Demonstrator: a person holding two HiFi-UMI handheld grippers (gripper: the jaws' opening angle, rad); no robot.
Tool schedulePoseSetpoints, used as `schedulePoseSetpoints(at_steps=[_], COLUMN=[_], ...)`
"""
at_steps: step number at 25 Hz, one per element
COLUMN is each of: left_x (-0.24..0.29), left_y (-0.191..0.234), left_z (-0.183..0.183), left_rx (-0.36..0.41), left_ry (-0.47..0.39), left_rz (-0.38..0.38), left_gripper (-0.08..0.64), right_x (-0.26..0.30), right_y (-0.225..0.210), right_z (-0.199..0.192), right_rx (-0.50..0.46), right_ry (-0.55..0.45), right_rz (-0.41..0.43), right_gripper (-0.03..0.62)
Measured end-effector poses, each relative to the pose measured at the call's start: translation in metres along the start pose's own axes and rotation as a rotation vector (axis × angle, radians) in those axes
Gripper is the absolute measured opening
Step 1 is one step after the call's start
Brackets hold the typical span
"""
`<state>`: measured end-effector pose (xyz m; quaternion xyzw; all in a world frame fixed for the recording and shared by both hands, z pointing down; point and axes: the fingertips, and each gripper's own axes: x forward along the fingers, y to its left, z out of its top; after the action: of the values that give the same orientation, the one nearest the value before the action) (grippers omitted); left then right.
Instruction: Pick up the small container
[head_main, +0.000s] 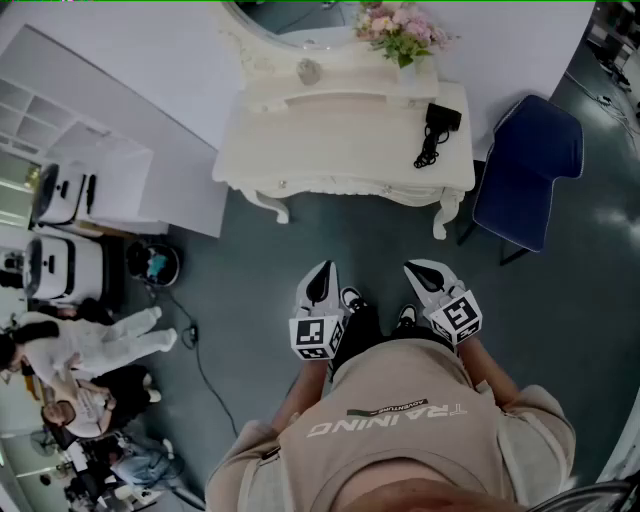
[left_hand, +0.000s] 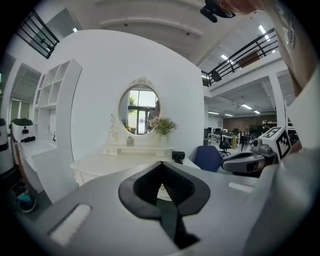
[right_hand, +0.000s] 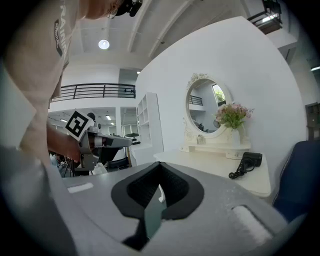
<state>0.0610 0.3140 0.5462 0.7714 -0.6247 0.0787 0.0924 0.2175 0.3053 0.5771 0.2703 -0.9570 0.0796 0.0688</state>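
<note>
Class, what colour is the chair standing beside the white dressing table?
The chair is dark blue; the head view shows it best.

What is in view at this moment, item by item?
dressing table: one, cream white, ahead of the person
oval mirror: one, white frame, at the table's back
small container: one, pale grey, on the raised shelf below the mirror
flowers: one bunch, pink and green, right end of that shelf
hair dryer: one, black with cord, right side of the tabletop
chair: one, dark blue, right of the table
shelf unit: one, white, left of the table
people: at least two, light clothes, far lower left
left gripper: one, white and black, shut, empty, short of the table
right gripper: one, white and black, shut, empty, beside the left
</note>
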Motion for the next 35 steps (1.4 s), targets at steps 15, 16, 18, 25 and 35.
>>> schedulePoseSetpoints(at_steps=[15,16,18,25,35], left_x=[0.009,0.014,0.022,0.051,0.083], left_y=[0.054,0.055,0.058,0.098,0.172], left_z=[-0.014,-0.014,-0.014,0.0,0.029], left_rx=[-0.074,-0.072,-0.065,-0.099,-0.105], left_ry=[0.036,0.029,0.019,0.002,-0.048], left_rz=[0.017,0.008,-0.017,-0.067,-0.128], left_gripper=[0.015,0.015,0.015,0.015,0.017], right_x=[0.043,0.048,0.057,0.107,0.185], right_y=[0.007,0.003,-0.002,-0.012,-0.004], right_z=[0.011,0.011,0.011,0.032,0.087], right_rx=[-0.003,-0.005,0.004,-0.013,-0.083], right_ry=[0.022,0.026,0.027,0.031,-0.016], right_rz=[0.013,0.008,-0.003,-0.047,-0.089], right_gripper=[0.002,0.002,0.002,0.002,0.002])
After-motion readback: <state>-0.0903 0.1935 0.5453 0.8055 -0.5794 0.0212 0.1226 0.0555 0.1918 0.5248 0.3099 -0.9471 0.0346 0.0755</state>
